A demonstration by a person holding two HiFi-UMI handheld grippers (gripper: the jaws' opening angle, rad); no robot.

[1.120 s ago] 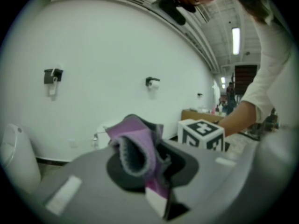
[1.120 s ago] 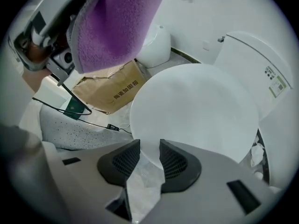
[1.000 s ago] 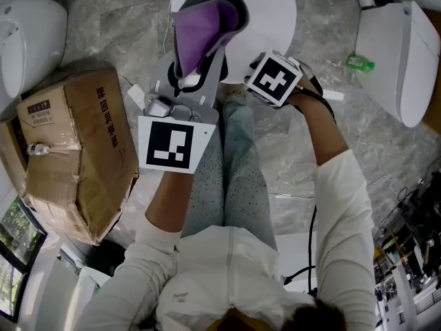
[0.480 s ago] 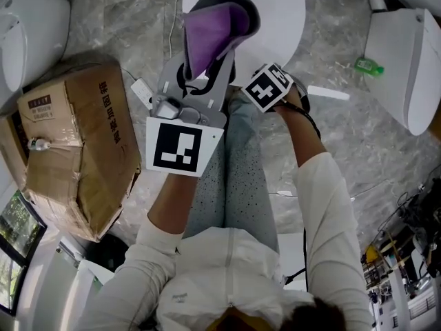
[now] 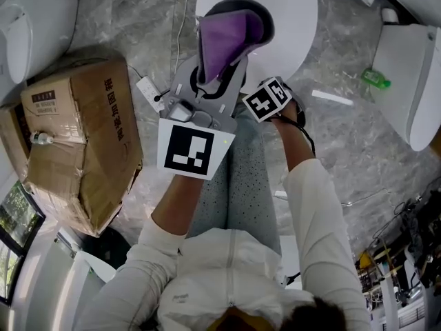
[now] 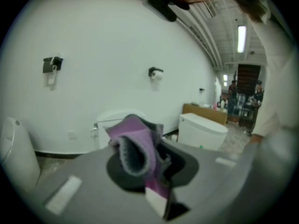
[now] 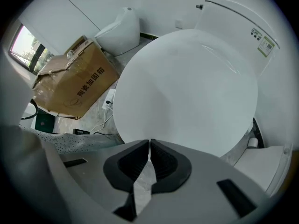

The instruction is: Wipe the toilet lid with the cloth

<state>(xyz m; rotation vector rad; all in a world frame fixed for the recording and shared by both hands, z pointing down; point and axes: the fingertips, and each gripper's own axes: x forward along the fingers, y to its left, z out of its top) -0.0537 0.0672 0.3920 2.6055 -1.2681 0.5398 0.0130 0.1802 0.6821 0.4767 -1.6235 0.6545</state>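
Cloth (image 5: 222, 45) in left gripper (image 5: 236, 21); box (image 5: 76, 136) closed

The floor (image 5: 358, 136) under me is grey, veined stone. On my left a battered cardboard box (image 5: 83, 129), taped and printed with dark characters, sits on it. Just beside the box's far corner lies a white power strip (image 5: 149, 89), and a thin cable (image 5: 187, 19) runs on from there across the stone. Straight ahead stands a white toilet with its toilet lid (image 5: 296, 12) closed. A second toilet (image 5: 34, 12) stands beyond the box, and a third toilet (image 5: 413, 81) is on my right. Near the third one a small green bottle (image 5: 376, 79) rests on the floor. A short white strip (image 5: 332, 97) lies flat between the bottle and me. Loose wires (image 5: 358, 200) trail over the stone further back on my right.
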